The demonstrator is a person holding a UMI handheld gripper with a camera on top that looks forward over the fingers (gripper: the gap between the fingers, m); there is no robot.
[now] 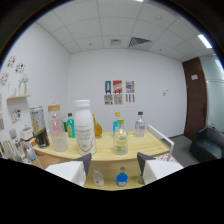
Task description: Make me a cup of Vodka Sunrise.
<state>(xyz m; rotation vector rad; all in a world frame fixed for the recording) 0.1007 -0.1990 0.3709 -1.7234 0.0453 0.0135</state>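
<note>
White and tall, a milky bottle (pixel 85 127) was seen standing on the wooden table (pixel 150 145), beyond the gripper (pixel 114 165) and slightly left of it. The fingers (pixel 82 164) were held apart, nothing gripped between them. A clear bottle (pixel 120 135) stood just right of it, a blue-capped one (pixel 140 124) farther right, a dark can (pixel 38 127) at the far left. Posters (pixel 119 92) were fixed on the far wall.
</note>
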